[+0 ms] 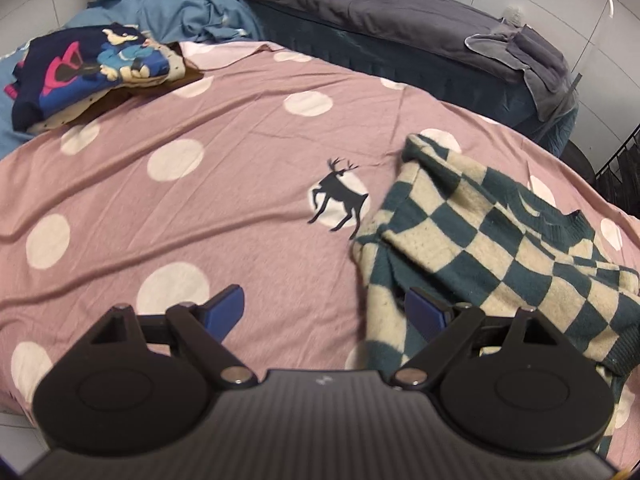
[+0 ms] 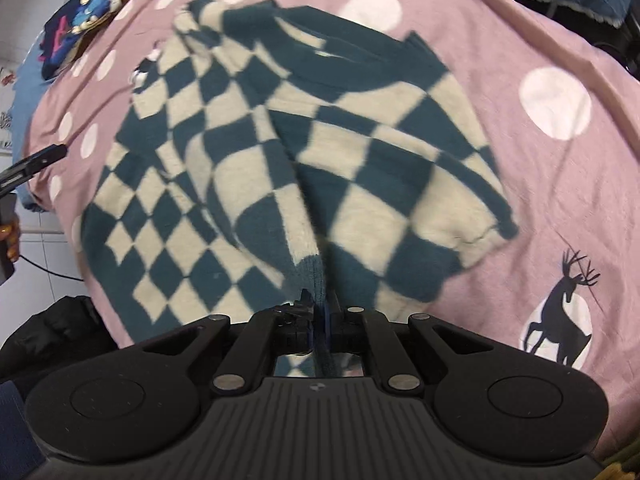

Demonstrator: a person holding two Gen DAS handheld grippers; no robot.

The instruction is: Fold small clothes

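Teal-and-cream checked knit sweater [image 2: 296, 152] lies rumpled on the pink dotted sheet [image 1: 200, 216], its ribbed edge clamped in the closed right gripper [image 2: 318, 320]. The left gripper [image 1: 324, 312], jaws spread and empty, hovers just beside the sweater's edge, garment to its right. Farther off, folded clothes [image 1: 92, 72] are stacked.

Checked sweater [image 2: 248, 148] a fuzzy, thick knit with ribbed dark hem, lying on a smooth matt pink cotton-like bedsheet [image 1: 200, 208] with faint creases; beyond the sweater, folded clothes [image 1: 92, 76] of soft printed cloth; both grippers matt black plastic, ribbed casing, small dull metal pivot pins.
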